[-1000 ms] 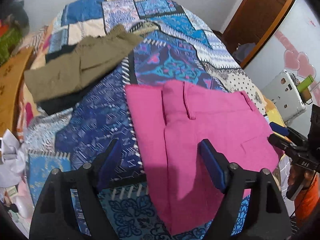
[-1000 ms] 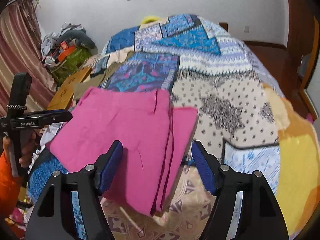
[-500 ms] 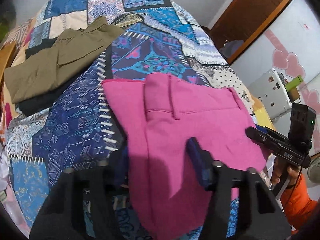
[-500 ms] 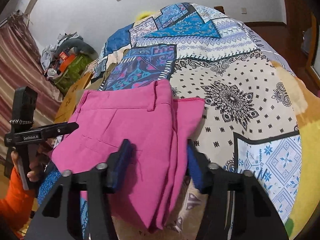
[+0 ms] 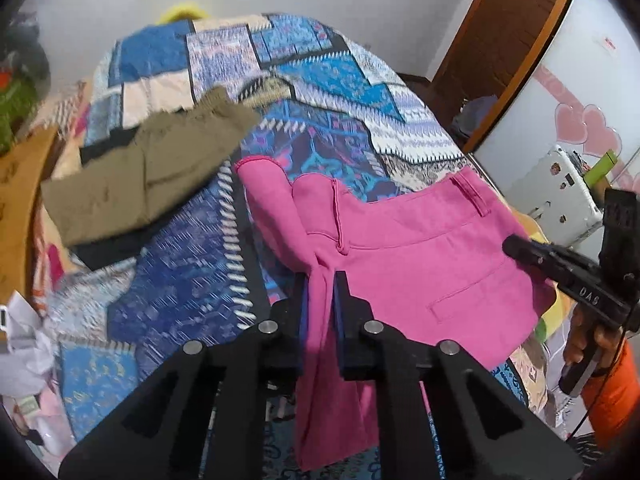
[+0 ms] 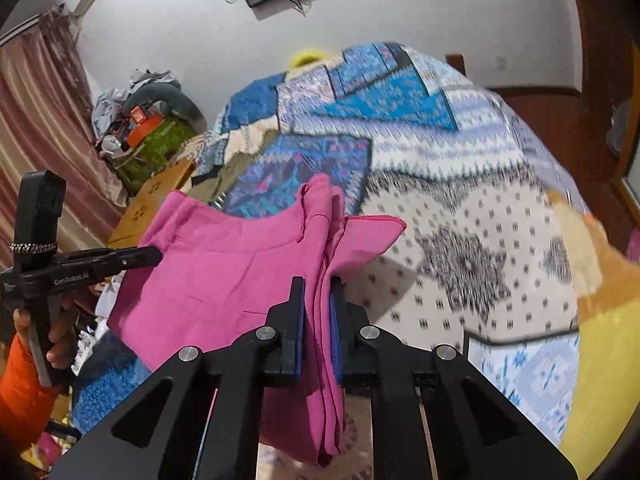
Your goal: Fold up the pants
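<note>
Pink pants point(image 5: 416, 256), folded in layers, hang lifted above the patterned bed between my two grippers. My left gripper point(image 5: 320, 280) is shut on the left edge of the pink pants, with cloth bunched between its blue pads. My right gripper point(image 6: 318, 284) is shut on the right edge of the pink pants point(image 6: 224, 272), several layers pinched between its pads. The right gripper also shows at the right of the left wrist view point(image 5: 516, 246), and the left gripper shows at the left of the right wrist view point(image 6: 154, 254).
Olive-green pants point(image 5: 140, 176) lie on a dark garment at the bed's point(image 5: 320, 80) far left. A wooden board point(image 5: 16, 200) stands left of the bed. A white device point(image 5: 560, 196) and a door are at the right. A clothes pile point(image 6: 148, 120) sits by the curtain.
Both grippers were open over the flat pink pants; they have closed on its two side edges and lifted it off the bed, so the cloth now bunches and hangs.
</note>
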`<state>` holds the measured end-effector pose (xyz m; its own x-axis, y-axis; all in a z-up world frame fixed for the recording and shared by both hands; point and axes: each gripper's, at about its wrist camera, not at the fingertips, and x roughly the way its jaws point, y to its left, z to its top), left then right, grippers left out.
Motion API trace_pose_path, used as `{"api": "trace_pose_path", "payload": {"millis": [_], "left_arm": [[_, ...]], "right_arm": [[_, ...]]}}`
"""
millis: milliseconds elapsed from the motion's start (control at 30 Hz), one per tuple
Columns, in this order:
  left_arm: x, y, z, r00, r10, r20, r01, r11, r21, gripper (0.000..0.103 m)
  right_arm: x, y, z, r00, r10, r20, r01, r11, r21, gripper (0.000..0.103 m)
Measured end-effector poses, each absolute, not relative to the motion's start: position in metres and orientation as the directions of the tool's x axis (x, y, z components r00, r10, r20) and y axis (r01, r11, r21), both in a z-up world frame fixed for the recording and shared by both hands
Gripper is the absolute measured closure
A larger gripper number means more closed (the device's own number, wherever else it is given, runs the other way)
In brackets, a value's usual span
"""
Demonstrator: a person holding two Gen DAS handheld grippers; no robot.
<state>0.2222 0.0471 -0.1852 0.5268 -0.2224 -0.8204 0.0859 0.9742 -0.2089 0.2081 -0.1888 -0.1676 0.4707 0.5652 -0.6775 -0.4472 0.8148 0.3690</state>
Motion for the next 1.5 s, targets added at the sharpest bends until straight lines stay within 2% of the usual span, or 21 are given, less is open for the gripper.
{"api": "trace_pose_path", "payload": {"millis": [133,433,733,867,1400,1500], "left_arm": [[0.222,0.056,-0.167,0.584,-0.162,-0.796,0.083,0.987,-0.14,0.093],[0.235,0.1,-0.127,0.684,-0.065,-0.727,0.019,0.997,-0.072,0.093],[0.27,0.169,-0.126,0.688,0.032,-0.725,-0.094,0.994,-0.046,0.093],[0.29,0.2,-0.139,0.666,0.073,-0.743,-0.14,0.99,-0.028,0.093],[0.369,0.282,-0.236,0.523,0.186,-0.831,-0.271,0.961,0.045,0.094],[0.377,0.291,-0.261,0.483,0.2,-0.852,-0.29,0.955,0.059,0.101]], "right_arm": [[0.217,-0.173,-0.15,0.498,0.572,-0.652,-0.488,0.806,0.335,0.094],[0.25,-0.124,-0.115,0.535,0.604,-0.59,-0.572,0.774,0.273,0.094],[0.29,-0.053,-0.107,0.521,0.639,-0.566,-0.644,0.73,0.231,0.094],[0.312,-0.017,-0.115,0.496,0.651,-0.575,-0.664,0.711,0.231,0.094],[0.389,0.105,-0.19,0.408,0.563,-0.719,-0.715,0.687,0.132,0.094],[0.4,0.111,-0.207,0.384,0.516,-0.766,-0.711,0.695,0.111,0.094]]}}
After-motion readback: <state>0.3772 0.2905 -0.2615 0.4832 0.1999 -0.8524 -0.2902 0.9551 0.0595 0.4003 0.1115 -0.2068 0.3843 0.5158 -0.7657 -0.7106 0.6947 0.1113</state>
